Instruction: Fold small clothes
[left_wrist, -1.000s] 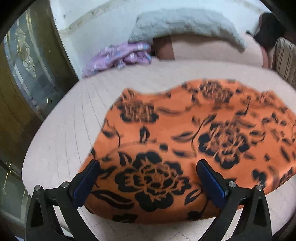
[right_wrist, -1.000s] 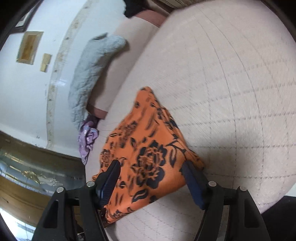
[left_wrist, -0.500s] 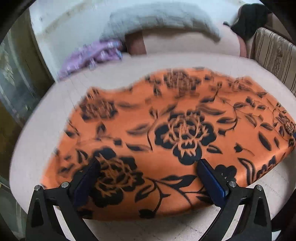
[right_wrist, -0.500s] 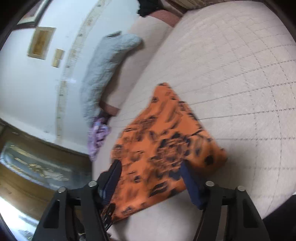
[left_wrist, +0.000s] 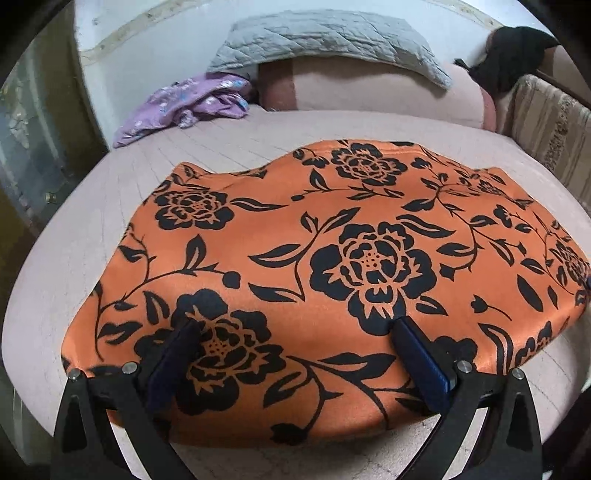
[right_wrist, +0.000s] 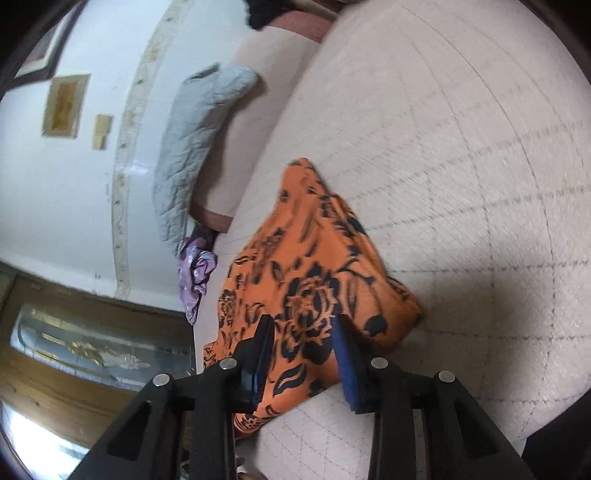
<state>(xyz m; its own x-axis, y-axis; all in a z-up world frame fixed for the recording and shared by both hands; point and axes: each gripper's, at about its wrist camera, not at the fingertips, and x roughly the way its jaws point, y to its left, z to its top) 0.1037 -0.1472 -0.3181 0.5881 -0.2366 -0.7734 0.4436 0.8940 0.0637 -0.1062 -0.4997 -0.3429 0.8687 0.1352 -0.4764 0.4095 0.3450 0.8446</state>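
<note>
Orange garment (left_wrist: 332, 236), wall frames (right_wrist: 64, 105) — right view only

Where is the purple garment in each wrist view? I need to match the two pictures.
Left wrist: purple garment at upper left, crumpled on the bed beyond the orange cloth.
Right wrist: purple garment at left of centre, just left of the orange cloth.
Shared landmark: the grey quilt, which lies right beside the garment in both.
</note>
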